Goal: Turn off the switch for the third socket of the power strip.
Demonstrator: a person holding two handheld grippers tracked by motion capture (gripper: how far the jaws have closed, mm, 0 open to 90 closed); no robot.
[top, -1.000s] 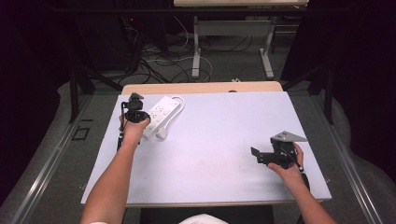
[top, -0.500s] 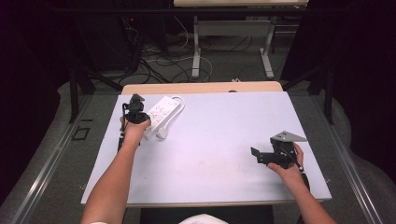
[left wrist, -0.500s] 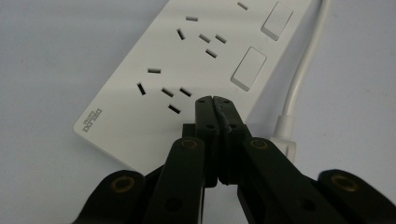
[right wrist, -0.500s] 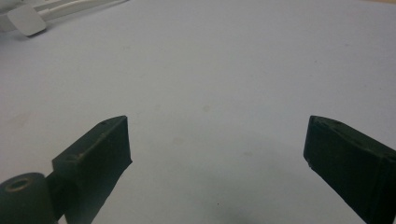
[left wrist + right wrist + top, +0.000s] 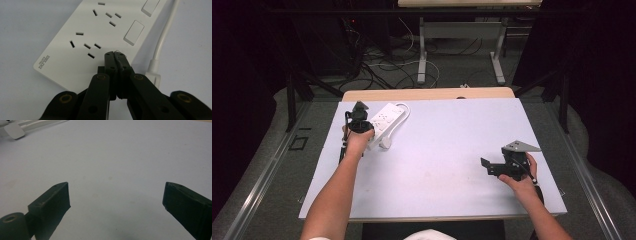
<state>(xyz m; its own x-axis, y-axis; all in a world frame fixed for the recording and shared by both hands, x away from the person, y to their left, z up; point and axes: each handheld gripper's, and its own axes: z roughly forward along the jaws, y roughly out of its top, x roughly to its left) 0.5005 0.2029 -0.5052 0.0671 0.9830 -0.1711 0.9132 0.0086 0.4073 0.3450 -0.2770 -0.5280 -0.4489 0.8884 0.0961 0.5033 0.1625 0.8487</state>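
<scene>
A white power strip (image 5: 385, 119) lies at the far left of the table, its sockets and rocker switches (image 5: 133, 32) facing up. My left gripper (image 5: 359, 111) is shut, jaws pressed together with nothing between them. Its tips (image 5: 115, 53) hover over or touch the strip's near end, next to a switch; I cannot tell which. The strip's white cable (image 5: 162, 37) runs along its side to a plug (image 5: 385, 144). My right gripper (image 5: 487, 168) is held near the table's right front, open and empty over bare surface (image 5: 116, 195). The plug (image 5: 14, 130) lies far off from it.
The table has a pale blue-white top (image 5: 442, 145) with a wooden strip (image 5: 427, 94) along its far edge. Beyond it, cables and another table's legs (image 5: 422, 55) stand on the dark floor. Open surface stretches between the two grippers.
</scene>
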